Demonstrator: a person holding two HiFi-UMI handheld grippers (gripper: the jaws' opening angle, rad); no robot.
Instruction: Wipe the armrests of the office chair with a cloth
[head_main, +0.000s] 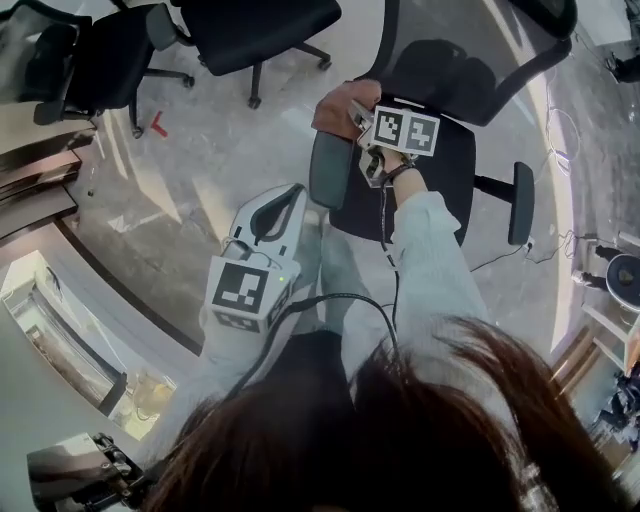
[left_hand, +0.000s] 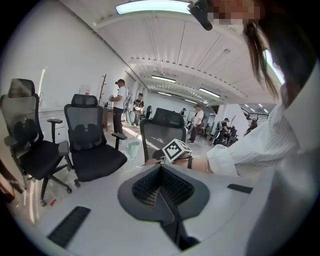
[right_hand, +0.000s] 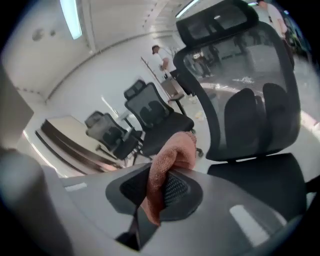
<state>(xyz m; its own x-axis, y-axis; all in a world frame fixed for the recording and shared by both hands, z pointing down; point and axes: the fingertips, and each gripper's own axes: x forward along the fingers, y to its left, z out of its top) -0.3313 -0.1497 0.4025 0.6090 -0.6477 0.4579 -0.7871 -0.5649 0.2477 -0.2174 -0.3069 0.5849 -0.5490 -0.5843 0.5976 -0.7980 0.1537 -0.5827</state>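
The black office chair has a mesh back (head_main: 470, 50) and a seat (head_main: 440, 170). Its near armrest pad (head_main: 330, 170) is dark grey, and the other armrest (head_main: 521, 203) is on the far side. My right gripper (head_main: 357, 120) is shut on a reddish-brown cloth (head_main: 338, 105), just above the back end of the near armrest. In the right gripper view the cloth (right_hand: 172, 160) bulges out of the right gripper (right_hand: 160, 187), with the chair back (right_hand: 250, 100) ahead. My left gripper (head_main: 297, 192) is shut and empty, short of the armrest's front end. Its pressed-together tips (left_hand: 161, 187) face the chair.
Two more black office chairs (head_main: 110, 60) (head_main: 255, 30) stand on the marble floor beyond. A small red object (head_main: 157, 125) lies on the floor near them. A curved counter (head_main: 60, 200) runs along the left. Cables (head_main: 560, 240) trail at right. People stand far off in the room (left_hand: 120, 105).
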